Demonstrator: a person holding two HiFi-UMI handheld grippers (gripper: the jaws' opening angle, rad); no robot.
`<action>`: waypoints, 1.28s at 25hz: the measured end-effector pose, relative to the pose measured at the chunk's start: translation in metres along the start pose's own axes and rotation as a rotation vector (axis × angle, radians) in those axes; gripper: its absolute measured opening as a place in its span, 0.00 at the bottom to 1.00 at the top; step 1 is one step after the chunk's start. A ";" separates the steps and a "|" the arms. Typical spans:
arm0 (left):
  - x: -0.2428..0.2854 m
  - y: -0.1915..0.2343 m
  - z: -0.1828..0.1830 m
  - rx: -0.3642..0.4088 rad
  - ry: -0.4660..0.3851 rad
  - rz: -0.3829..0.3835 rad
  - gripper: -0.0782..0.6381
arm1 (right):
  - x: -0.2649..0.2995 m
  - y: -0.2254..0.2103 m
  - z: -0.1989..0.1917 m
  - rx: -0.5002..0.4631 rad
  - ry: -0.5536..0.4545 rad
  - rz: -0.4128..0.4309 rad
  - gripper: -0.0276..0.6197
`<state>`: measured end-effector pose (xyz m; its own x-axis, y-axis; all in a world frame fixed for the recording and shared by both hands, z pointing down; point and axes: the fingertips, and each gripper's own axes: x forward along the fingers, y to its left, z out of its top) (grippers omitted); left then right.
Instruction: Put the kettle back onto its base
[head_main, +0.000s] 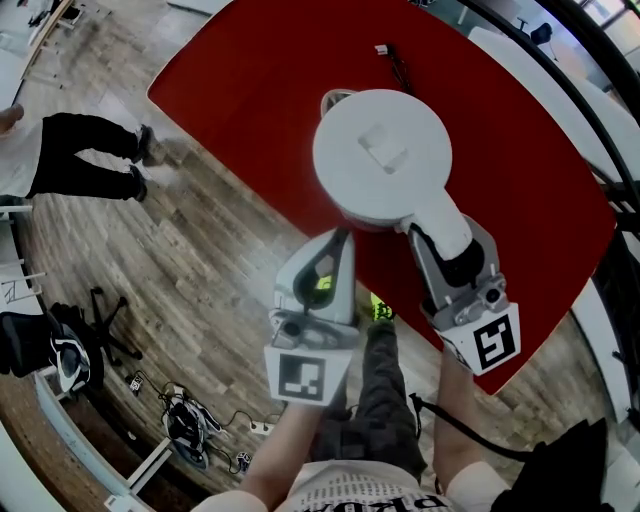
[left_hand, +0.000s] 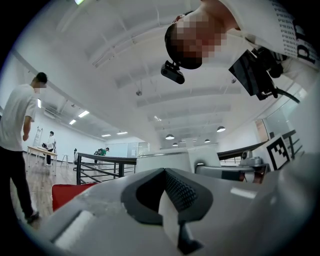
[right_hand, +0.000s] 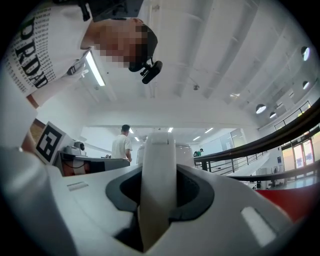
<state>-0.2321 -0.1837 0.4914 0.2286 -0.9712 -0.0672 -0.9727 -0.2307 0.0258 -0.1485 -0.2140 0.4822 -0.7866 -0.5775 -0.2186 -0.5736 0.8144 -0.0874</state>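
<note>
Since no base shows around the kettle (head_main: 345, 200): it probably sits hidden underneath, so lower straight and level until seated.
Right claw (head_main: 452, 245): clamped on the kettle's handle (right_hand: 157, 165).
Left claw (head_main: 338, 245): closed, empty, tips just beside the kettle's wall.
Kettle: over the red tabletop (head_main: 250, 70); lid (head_main: 385, 145) shut, contents unseen.

The kettle (head_main: 382, 155) is showing smooth matt white plastic; the table (head_main: 250, 70) is looking matt red; the floor (head_main: 200, 260) is showing grained wood planks; the left gripper (left_hand: 165, 172) is showing pale plastic around dark dimpled pads (left_hand: 184, 192).
</note>
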 end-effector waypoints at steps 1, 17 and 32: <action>0.000 -0.001 -0.001 0.000 0.001 -0.002 0.11 | 0.000 0.000 -0.001 0.006 -0.001 -0.003 0.23; -0.002 -0.020 -0.009 0.003 0.029 -0.019 0.11 | -0.027 0.004 -0.011 -0.014 0.042 0.021 0.23; -0.005 -0.040 -0.009 -0.046 0.106 -0.011 0.11 | -0.028 0.014 -0.024 -0.024 0.282 0.114 0.31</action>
<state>-0.1937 -0.1704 0.4991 0.2447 -0.9689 0.0383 -0.9678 -0.2416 0.0714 -0.1402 -0.1881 0.5102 -0.8766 -0.4783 0.0531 -0.4808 0.8752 -0.0539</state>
